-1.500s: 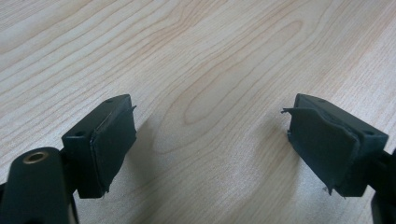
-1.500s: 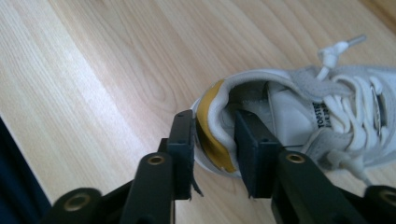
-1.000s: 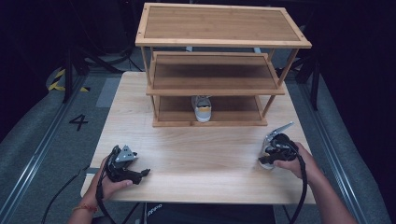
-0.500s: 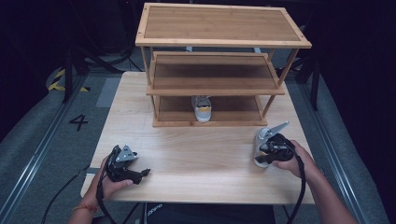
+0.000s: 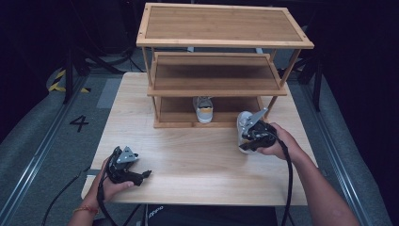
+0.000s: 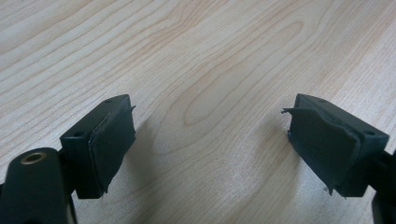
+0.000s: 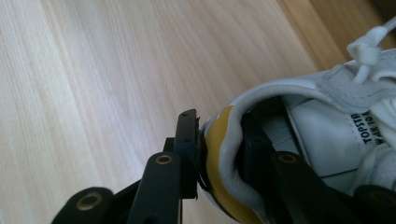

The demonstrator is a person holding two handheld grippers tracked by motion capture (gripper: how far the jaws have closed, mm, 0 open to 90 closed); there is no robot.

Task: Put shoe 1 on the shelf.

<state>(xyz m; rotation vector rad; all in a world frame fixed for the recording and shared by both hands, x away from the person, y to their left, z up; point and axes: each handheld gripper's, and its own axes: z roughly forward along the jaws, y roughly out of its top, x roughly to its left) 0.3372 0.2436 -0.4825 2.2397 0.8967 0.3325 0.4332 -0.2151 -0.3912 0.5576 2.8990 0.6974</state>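
- My right gripper (image 7: 219,154) pinches the white shoe (image 7: 322,135) at its yellow heel collar, one jaw inside and one outside, probably for a firm carry.
- That shoe sits just before the rack's (image 5: 221,42) bottom shelf, right of its mate (image 5: 203,109).
- My left gripper (image 6: 210,140) rests spread and empty, near-left.
- Pale wood table (image 5: 188,155); dark room around.

Desk (image 5: 197,160) carrying three-tier rack (image 5: 219,66); one shoe (image 5: 203,109) sitting on its bottom shelf. Left tool (image 5: 126,165) resting near front edge; right tool (image 5: 254,134) gripping second shoe (image 5: 243,123) beside rack.
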